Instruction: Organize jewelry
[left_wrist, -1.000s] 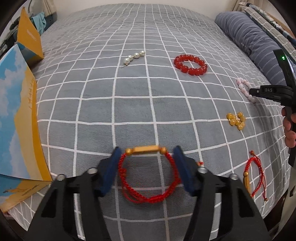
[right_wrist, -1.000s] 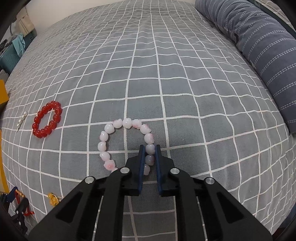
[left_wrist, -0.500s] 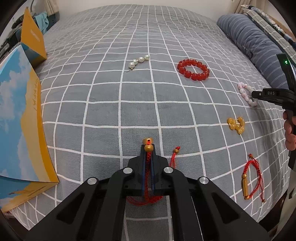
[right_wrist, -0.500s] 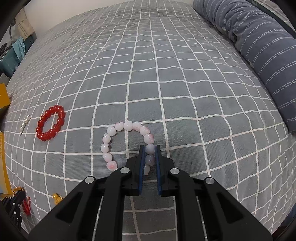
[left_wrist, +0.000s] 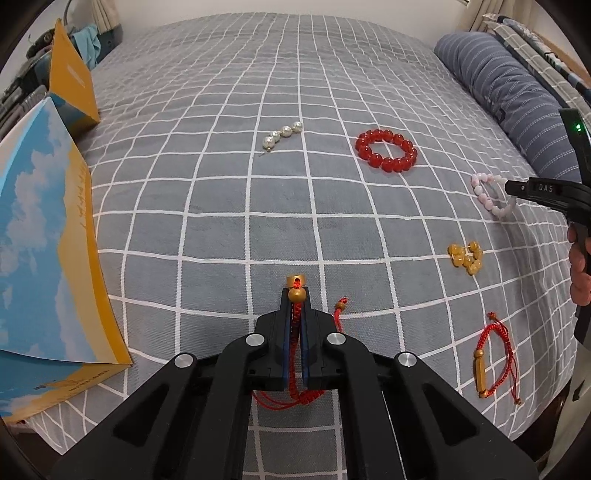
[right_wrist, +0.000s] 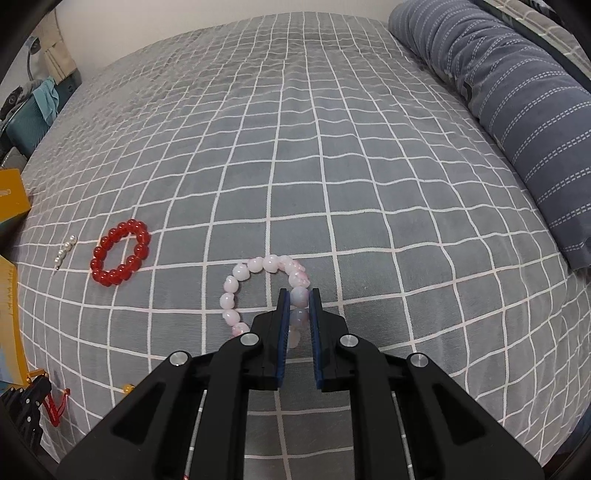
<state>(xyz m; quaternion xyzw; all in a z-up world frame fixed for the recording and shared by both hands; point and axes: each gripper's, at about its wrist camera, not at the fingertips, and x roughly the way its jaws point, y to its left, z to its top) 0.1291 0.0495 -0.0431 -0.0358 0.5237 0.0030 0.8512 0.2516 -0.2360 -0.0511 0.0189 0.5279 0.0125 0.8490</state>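
My left gripper (left_wrist: 294, 299) is shut on a red cord bracelet (left_wrist: 295, 332) with gold beads; its cord is squeezed between the blue pads and loose loops hang below. My right gripper (right_wrist: 298, 297) is shut on a pink bead bracelet (right_wrist: 255, 280), whose free part curves left on the grey checked bedspread (right_wrist: 332, 166). In the left wrist view that pink bead bracelet (left_wrist: 487, 195) and the right gripper (left_wrist: 511, 188) sit at the far right. A red bead bracelet (left_wrist: 386, 149), a pearl strand (left_wrist: 282, 134), an amber bead cluster (left_wrist: 466, 254) and a second red cord bracelet (left_wrist: 493, 362) lie on the bed.
A blue and yellow open box (left_wrist: 40, 229) stands at the bed's left edge. A striped blue pillow (right_wrist: 517, 99) runs along the right side. A person's hand (left_wrist: 580, 266) holds the right gripper. The red bead bracelet (right_wrist: 120, 253) lies left of the pink one.
The left gripper's jaws closed on the red cord bracelet, folding its ring into a strand between the pads. The right gripper stayed shut on the pink bracelet and barely moved.
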